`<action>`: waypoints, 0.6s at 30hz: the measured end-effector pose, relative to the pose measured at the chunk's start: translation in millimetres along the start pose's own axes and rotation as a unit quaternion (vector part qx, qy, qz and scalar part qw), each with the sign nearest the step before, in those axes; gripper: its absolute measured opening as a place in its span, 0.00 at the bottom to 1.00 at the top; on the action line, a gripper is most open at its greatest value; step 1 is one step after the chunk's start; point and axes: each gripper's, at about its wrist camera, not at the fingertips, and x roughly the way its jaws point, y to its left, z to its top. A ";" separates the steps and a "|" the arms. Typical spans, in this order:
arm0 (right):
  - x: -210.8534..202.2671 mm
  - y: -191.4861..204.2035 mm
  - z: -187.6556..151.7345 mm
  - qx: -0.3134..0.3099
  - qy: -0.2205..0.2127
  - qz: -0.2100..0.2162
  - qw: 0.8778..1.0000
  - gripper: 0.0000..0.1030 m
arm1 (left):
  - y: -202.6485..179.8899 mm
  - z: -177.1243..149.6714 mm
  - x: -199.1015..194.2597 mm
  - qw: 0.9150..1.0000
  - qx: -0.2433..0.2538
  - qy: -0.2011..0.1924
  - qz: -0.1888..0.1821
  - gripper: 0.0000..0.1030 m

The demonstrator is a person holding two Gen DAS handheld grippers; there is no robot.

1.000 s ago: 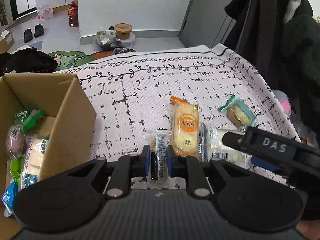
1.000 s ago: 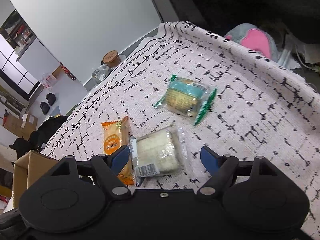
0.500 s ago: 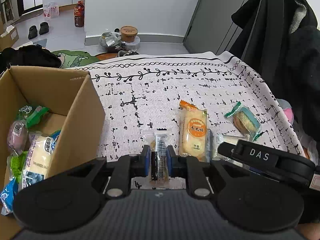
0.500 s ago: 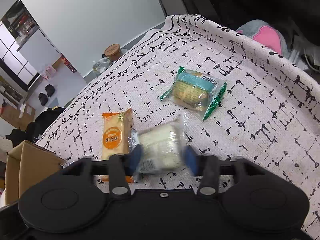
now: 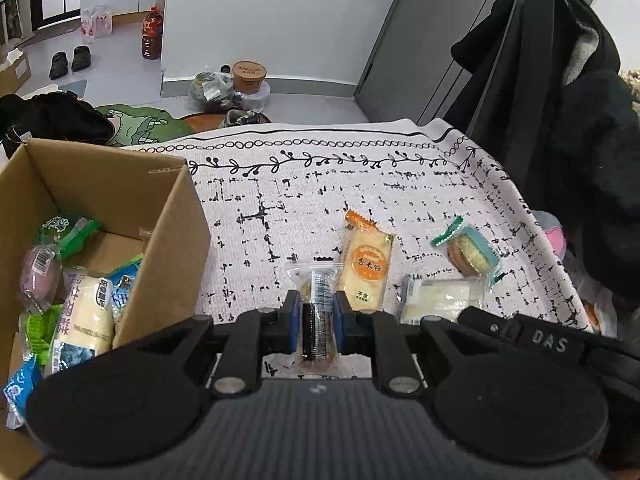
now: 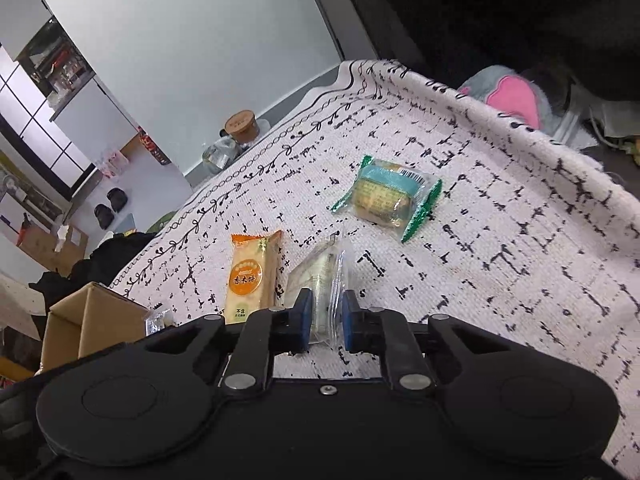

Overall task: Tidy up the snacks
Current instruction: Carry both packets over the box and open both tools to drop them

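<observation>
My left gripper (image 5: pixel 316 318) is shut on a clear-wrapped dark snack bar (image 5: pixel 318 300), held above the patterned cloth beside the cardboard box (image 5: pixel 168 216), which holds several snack packs. My right gripper (image 6: pixel 325 318) is shut on a clear pack of white cake (image 6: pixel 320 276); that pack also shows in the left wrist view (image 5: pixel 438 300). An orange rice-cracker pack (image 5: pixel 366 266) lies between them, also in the right wrist view (image 6: pixel 252 272). A green-edged cake pack (image 6: pixel 386 198) lies farther right on the cloth, and shows in the left wrist view (image 5: pixel 470 252).
The table is covered by a white cloth with black marks (image 5: pixel 320 192). A dark coat (image 5: pixel 568 128) hangs at the right edge. A pink and grey plush (image 6: pixel 514 100) lies beyond the table's right side. Bags and a tub (image 5: pixel 248 74) sit on the floor behind.
My right gripper closed from wide open onto the white cake pack and tipped it on edge. My left gripper rose and pulled back with the snack bar.
</observation>
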 end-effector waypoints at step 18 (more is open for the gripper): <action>-41.5 33.5 -2.9 -0.013 -0.035 0.009 0.999 0.14 | 2.9 20.5 -43.8 0.999 0.001 -0.038 -0.030 0.15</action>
